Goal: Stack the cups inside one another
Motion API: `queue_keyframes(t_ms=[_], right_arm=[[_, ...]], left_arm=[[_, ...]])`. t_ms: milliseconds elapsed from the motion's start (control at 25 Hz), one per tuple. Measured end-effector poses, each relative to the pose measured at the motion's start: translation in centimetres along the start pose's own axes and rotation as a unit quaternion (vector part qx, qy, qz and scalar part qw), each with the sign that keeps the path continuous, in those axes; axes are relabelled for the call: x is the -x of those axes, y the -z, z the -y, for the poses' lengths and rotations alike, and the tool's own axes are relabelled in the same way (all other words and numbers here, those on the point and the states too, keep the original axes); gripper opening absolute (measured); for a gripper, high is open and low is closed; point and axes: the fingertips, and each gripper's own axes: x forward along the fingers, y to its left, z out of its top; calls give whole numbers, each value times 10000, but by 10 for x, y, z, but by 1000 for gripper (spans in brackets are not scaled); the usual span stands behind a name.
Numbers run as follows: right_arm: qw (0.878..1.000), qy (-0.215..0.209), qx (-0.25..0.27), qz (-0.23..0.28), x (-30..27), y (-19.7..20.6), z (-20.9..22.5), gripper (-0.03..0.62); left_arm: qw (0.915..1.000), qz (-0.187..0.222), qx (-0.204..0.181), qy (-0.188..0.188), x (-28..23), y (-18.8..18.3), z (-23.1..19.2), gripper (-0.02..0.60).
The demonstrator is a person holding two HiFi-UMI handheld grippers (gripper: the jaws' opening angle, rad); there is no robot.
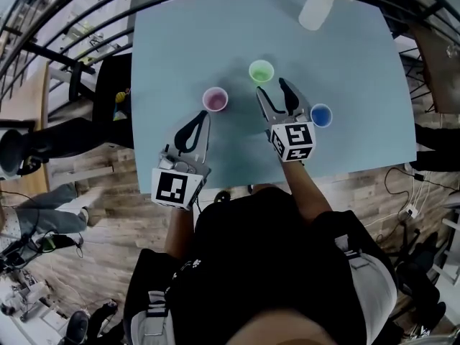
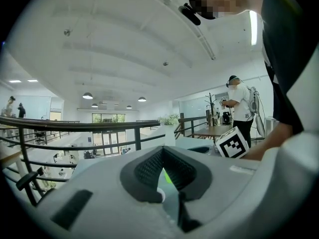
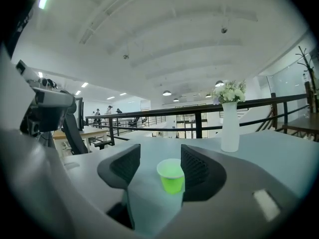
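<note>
Three cups stand upright and apart on the desk [image 1: 345, 56]. None is inside another yet, so I judge the stacking is at its beginning. The green cup [image 1: 261, 71] is the farthest from the person. The pink cup [image 1: 215, 99] is nearer and to the left, and the blue cup [image 1: 321, 115] is nearer and to the right.

The right hand-held gripper [image 1: 272, 88] has its jaws apart and holds nothing. In the head view the green cup lies straight ahead of it, just beyond the jaw tips. In the right gripper view the cup appears in the gap, closer to the right jaw than to the left one, and no pad presses on it. Its mouth looks up, so its long axis is vertical, and the almost level jaws would take it from the sides. This gripper is clearly the nearer one to the green cup. The blue cup is just beside its body, on the right.

The left hand-held gripper [image 1: 202, 118] has its jaws together at the tips. It seems empty, though its own view leaves only a thin slit to look through. It points toward the pink cup, which stands near ahead of it.

In my judgement the coming move needs a short push forward, with a small shift to the right so the cup sits centred, before the jaws close.
</note>
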Motion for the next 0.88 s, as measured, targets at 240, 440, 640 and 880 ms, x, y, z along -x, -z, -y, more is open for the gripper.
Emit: queue_keyframes(t_ms=[240,440,640,880], right_arm=[[9996,39,70,-286,-23,20,10,262],[9989,40,131,-456,-39,34,17,280],[9974,-40,352,-622,-56,44,19,330],[9958,-90,474,-781,-74,56,24,359]], left_arm=[[9999,-59,74,-144,-4,3,-12,-15],[9994,-137,162,-291,-3,7,-23,-15],[9989,-142,170,-414,2,7,-27,-15],[9977,-266,173,-593,10,14,-34,-15]])
